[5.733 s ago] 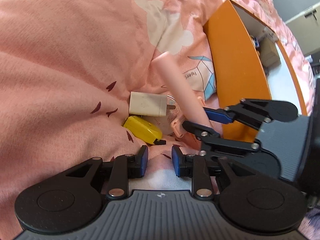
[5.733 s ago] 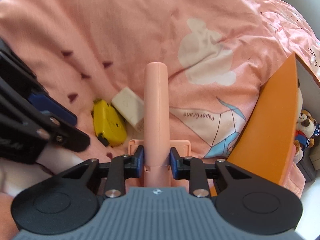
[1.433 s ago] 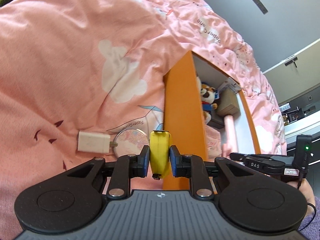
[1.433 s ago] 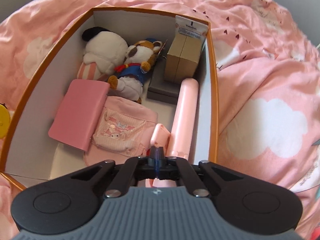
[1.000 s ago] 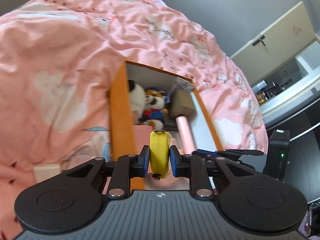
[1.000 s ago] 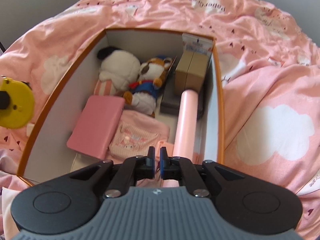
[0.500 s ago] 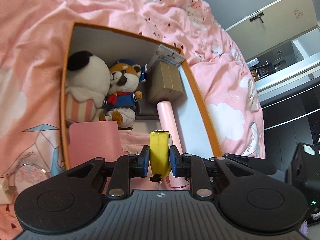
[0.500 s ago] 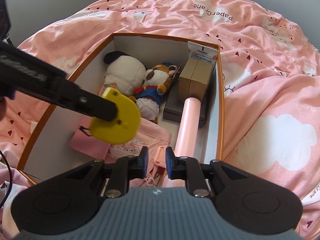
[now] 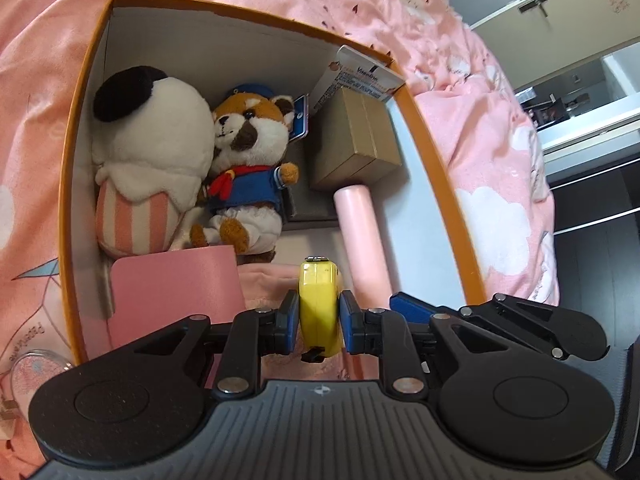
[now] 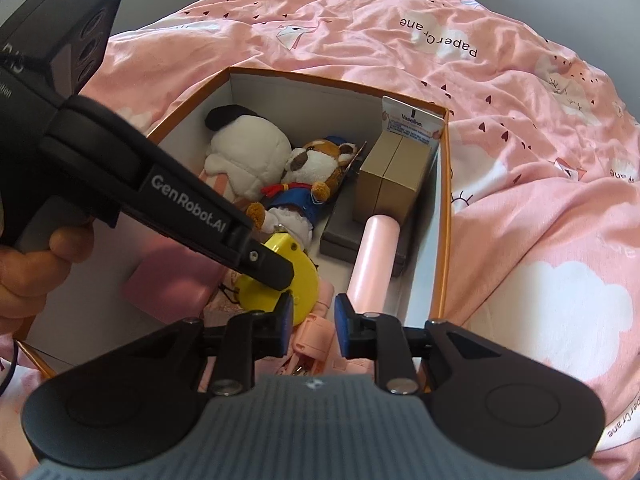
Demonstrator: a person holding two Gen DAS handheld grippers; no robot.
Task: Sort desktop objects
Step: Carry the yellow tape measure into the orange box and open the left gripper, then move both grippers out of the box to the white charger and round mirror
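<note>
Since the earlier frames, the left gripper [image 9: 319, 322] has been carrying the yellow tape measure [image 9: 319, 304] off the pink bedspread [image 10: 540, 208] and over the wall of the orange box [image 9: 436, 148], and it is now hanging low inside, above the pink pouch [image 9: 264, 284] near the front. Its jaws are pressing on the flat sides of the tape measure, so the case is standing on edge between the pads. This grip is probably keeping the round case from rolling out during the drop.

Meanwhile, the right gripper [image 10: 311, 322] is waiting just beside the tape measure with nothing between its pads; its jaws have just been opening and are standing a small way apart. The pink tube [image 10: 374, 256] is lying along the right wall of the box, with its far end against the brown carton [image 10: 394, 176]. Two plush toys, a white one [image 9: 148, 164] and a fox in a blue shirt [image 9: 248, 168], are filling the far left corner, and a pink case [image 9: 176, 292] is lying in front of them, so the free floor is in the middle and front.

Readable writing:
- "Vaseline" on the card [image 10: 414, 128] propped behind the carton.
- "GenRobot.AI" along the left gripper's finger in the right wrist view.
- "PaperCrane" printed on the bedspread.
</note>
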